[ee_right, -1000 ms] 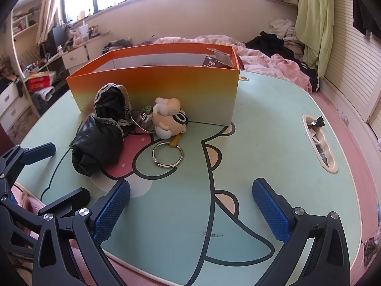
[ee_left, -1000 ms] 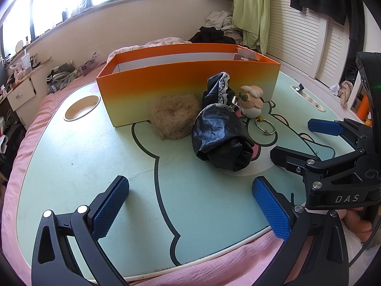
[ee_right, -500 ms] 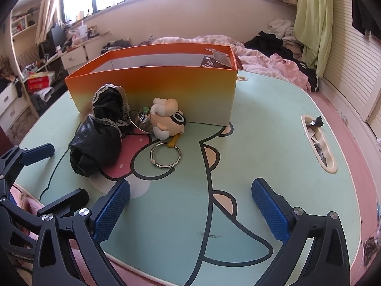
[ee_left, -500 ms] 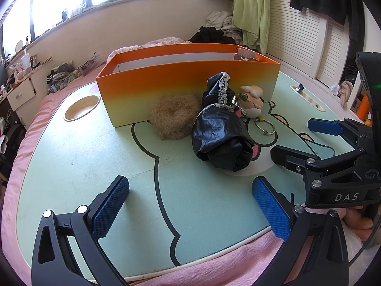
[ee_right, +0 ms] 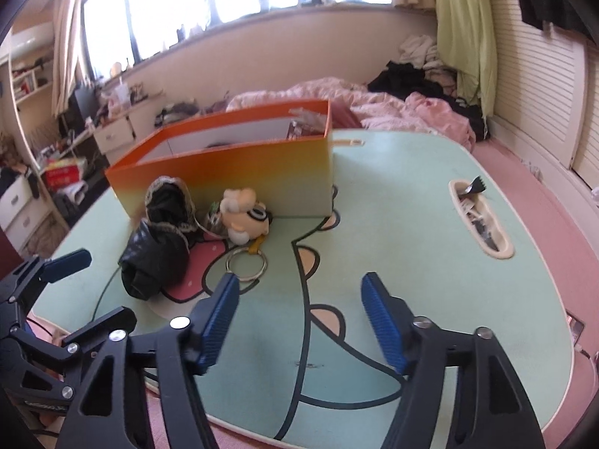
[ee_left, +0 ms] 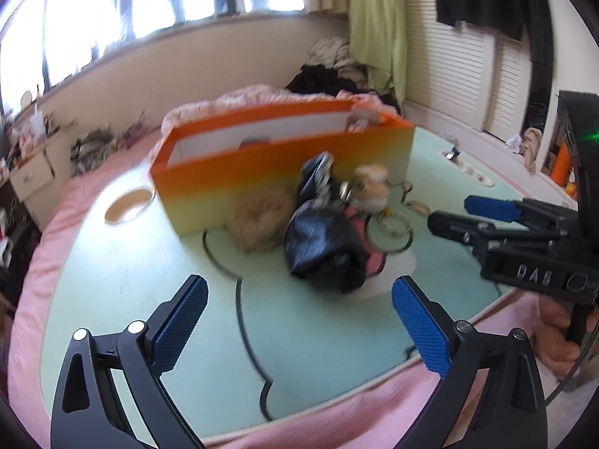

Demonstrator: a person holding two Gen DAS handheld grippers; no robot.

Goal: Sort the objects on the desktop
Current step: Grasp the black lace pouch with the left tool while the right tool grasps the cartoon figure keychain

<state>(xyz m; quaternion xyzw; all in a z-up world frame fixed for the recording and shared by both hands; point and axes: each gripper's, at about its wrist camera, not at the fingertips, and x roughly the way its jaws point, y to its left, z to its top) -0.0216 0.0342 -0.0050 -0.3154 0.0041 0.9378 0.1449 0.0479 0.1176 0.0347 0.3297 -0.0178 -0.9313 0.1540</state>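
Sorting barely begun: orange box point(ee_right: 239, 172) holds maybe a packet or two, view poor. Still out on table point(ee_right: 411, 232), against box front: one black pouch point(ee_right: 157, 258), one plush keychain point(ee_right: 243, 217), one fluffy scrunchie point(ee_left: 260, 220). Left gripper point(ee_left: 299, 321) spread wide, empty. Right gripper point(ee_right: 299, 321) closing, nothing between jaws.
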